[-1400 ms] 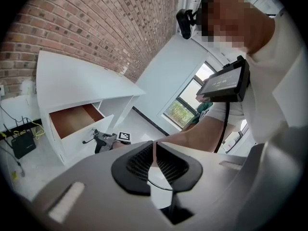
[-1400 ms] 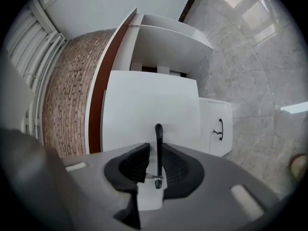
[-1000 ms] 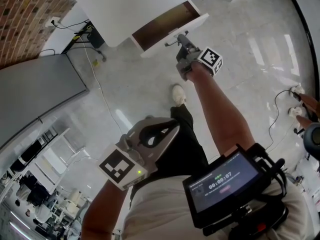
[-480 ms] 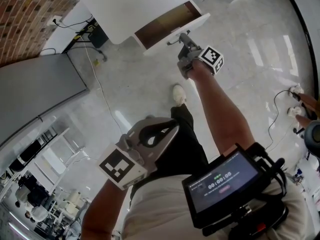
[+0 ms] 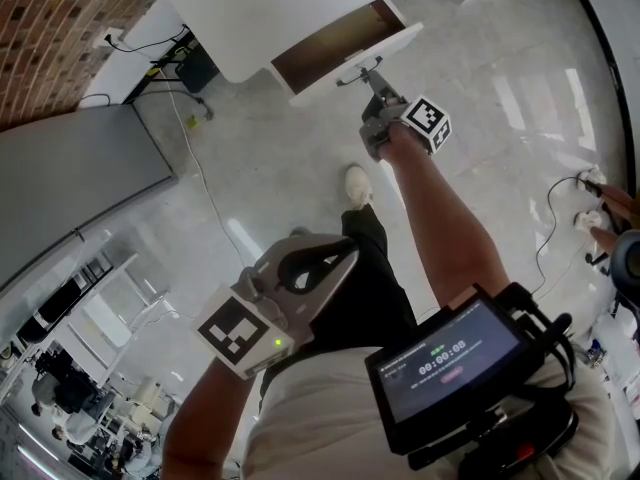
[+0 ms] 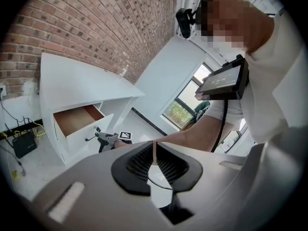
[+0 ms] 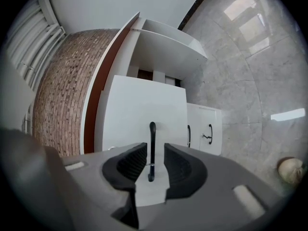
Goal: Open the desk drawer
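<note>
1. Brick wall point(image 5: 50, 28): far left of the head view. The white bench point(image 5: 230, 18) stands near it, at the top of the picture.
2. Left gripper point(image 6: 153, 150): held low by the person's waist, well apart from the bench. Its own view shows the dark pads met at their tips with nothing between them. The head view shows only its back and its marker cube point(image 5: 240, 333).
3. Drawer point(image 5: 330, 40): just under the bench top, pulled partly out so that its brown inside shows. In the head view it juts toward the lower right, and its white front panel runs from lower left to upper right. The left gripper view shows it obliquely, open end up.
4. Handle point(image 7: 152, 129): a slim black bar on the drawer front. Only the right gripper view shows its long axis, which runs up and down the picture in line with the gap between the jaws.
5. Right gripper point(image 5: 372, 83): at the drawer front, on the outstretched arm. Its jaws stand apart with the handle between them, nearer the pad at the picture's left. Contact cannot be told.
6. Chest screen point(image 5: 450, 363): lower right of the head view.
</note>
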The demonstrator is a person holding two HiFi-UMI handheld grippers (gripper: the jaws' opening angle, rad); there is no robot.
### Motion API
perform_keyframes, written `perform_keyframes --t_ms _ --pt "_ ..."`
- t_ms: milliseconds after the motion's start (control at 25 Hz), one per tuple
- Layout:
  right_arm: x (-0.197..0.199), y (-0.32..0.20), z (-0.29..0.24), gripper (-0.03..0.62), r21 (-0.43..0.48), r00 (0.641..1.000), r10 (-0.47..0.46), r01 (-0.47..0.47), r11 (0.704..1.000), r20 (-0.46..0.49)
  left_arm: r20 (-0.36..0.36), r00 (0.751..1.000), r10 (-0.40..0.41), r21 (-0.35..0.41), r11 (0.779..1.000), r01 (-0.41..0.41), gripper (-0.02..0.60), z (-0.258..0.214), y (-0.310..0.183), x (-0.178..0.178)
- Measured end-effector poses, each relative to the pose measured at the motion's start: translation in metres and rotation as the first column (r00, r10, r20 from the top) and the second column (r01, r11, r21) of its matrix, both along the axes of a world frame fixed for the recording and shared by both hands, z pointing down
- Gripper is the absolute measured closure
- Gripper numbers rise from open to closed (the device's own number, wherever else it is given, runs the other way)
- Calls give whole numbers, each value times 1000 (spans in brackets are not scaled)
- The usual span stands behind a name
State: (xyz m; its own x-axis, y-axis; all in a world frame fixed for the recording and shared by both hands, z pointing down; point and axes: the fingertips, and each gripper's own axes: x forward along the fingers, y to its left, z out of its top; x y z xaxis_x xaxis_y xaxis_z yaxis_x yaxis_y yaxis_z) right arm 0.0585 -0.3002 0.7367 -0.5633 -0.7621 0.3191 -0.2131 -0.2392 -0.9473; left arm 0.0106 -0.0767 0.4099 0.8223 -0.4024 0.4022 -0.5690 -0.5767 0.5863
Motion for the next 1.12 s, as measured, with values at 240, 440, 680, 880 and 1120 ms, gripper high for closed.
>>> perform_keyframes --t_ms 240,440,680,880,1120 --pt "8 7 -13 497 8 1000 2 -2 1000 -3 -14 1000 13 11 1000 -13 554 -10 -2 1" --pt "18 17 -30 496 30 1000 5 -4 1000 -28 -26 999 27 32 999 -26 554 -22 7 -1" --pt "31 42 -63 497 51 997 -7 11 999 -71 -31 998 58 71 996 -55 554 -41 26 -2" --pt "32 71 -99 497 90 987 -71 85 992 -144 -41 997 70 105 992 -65 554 -65 43 -10" --pt "26 121 -152 505 126 939 -208 250 960 -274 -50 995 89 142 987 -81 554 -93 71 -18"
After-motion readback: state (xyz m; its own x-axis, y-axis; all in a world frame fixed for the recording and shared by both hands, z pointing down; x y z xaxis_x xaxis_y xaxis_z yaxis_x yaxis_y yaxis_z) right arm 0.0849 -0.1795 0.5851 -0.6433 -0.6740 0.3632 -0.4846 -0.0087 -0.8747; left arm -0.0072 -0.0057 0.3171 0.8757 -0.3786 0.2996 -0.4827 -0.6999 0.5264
